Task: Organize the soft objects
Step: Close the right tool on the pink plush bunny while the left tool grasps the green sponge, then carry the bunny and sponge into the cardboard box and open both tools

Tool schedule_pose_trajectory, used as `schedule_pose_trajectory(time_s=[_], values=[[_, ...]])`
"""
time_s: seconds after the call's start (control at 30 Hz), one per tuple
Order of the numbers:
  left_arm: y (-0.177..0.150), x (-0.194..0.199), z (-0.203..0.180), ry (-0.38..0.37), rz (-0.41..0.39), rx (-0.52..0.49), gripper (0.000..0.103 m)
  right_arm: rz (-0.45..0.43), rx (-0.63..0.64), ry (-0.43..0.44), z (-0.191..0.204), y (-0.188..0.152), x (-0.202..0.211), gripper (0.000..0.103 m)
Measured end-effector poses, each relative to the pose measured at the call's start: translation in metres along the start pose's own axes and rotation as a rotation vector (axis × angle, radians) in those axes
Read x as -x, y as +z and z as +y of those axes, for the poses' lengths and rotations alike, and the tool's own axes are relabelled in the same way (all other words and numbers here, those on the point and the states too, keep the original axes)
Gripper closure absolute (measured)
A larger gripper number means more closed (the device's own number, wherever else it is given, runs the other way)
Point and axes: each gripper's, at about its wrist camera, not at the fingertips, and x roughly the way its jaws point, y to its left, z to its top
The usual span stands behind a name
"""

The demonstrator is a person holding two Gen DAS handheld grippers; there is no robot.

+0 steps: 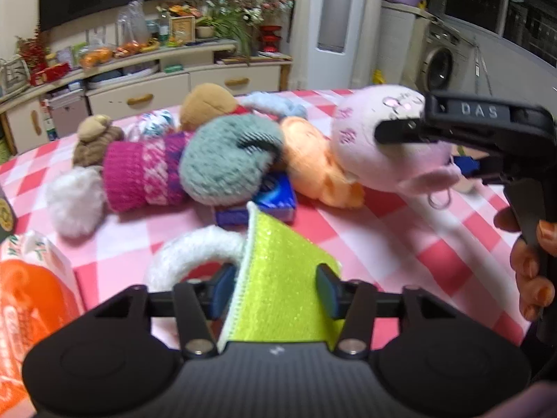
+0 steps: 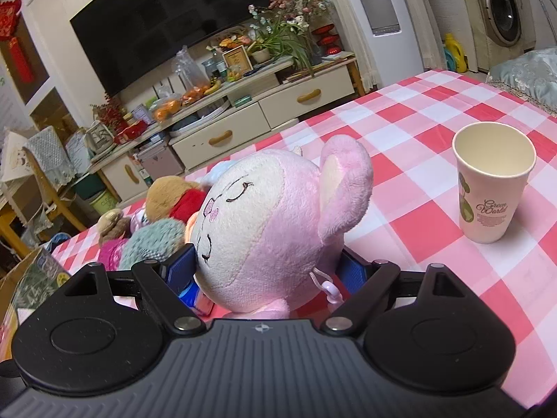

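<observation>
While my right gripper (image 2: 268, 271) clamps the pink plush (image 2: 264, 223) — soft, light, best held at the body — my left gripper (image 1: 278, 287) stands half-open around the floppy yellow-green sponge cloth (image 1: 282, 271).

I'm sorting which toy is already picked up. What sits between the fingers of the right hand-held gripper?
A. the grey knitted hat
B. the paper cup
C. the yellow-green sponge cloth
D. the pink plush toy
D: in the right wrist view the pink plush toy fills the gap of the right hand-held gripper, blue pads against both its sides.
</observation>
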Motion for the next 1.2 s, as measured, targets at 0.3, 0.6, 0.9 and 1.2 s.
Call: schedule_pose_trajectory(time_s=[0.3, 0.6, 0.9, 1.2], values=[[-0.014, 0.001, -0.020, -0.028, 0.001, -0.086, 0.024, 0.013, 0.028, 0.012, -0.005, 0.002, -0.001, 0.000], [-0.024, 0.003, -0.032, -0.043, 0.017, -0.133, 0.017, 0.041, 0.038, 0.027, -0.007, -0.006, -0.002, 0.000], [-0.025, 0.010, -0.035, -0.028, -0.014, -0.116, 0.059, 0.042, 0.043, 0.036, -0.001, -0.005, -0.004, 0.000], [-0.011, 0.030, -0.023, -0.004, -0.073, -0.017, 0.081, 0.016, 0.077, 0.027, 0.004, -0.006, 0.011, 0.000]])
